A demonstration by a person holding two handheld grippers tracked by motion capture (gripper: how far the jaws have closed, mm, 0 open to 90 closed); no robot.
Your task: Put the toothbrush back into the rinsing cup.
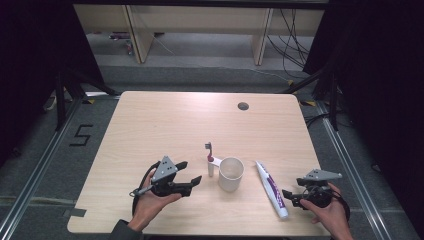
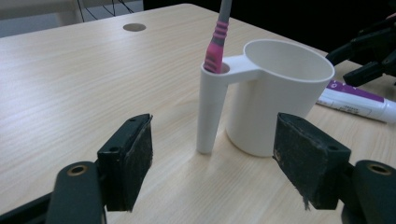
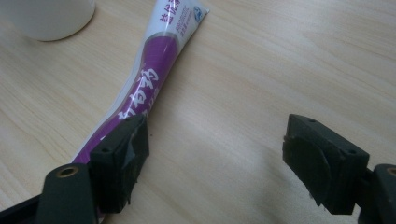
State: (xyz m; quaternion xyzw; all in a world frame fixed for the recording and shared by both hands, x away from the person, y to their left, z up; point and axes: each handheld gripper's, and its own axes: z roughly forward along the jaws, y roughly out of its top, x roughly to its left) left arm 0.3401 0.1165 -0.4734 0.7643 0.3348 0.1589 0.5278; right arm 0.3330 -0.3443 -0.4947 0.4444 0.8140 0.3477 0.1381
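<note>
A pale wooden bench [image 1: 165, 125] stands on a grey floor, with dark curtains at both sides and cables trailing behind.

Nearest the person, the left gripper [image 1: 187, 176] is held low over the bench, its fingers [image 2: 128, 161] spread wide and empty, aimed at the cup [image 1: 231, 173]. At the near right edge the right gripper [image 1: 291, 195] is held with its fingers [image 3: 122, 161] likewise spread and gripping nothing; in the right gripper view one finger lies over the near end of the tube [image 1: 271, 188] and the other is well apart from it.

A little farther in, the tube is seen lying flat just right of the cup, not touching it. The cup stands upright near the middle of the bench, and a brush [image 1: 209, 152] is seated upright in the narrow holder on its left side, pink grip at the holder's mouth.

Farthest off, a round hole [image 1: 243, 106] is cut in the bench.

Two risks are judged likely. If the left fingers are closed off-centre on the thin holder, the light cup may be tipped or slid, and the brush thrown out. If the right fingers are closed on the tube's soft body, paste may be squeezed out, or the flat tube may slip free.
</note>
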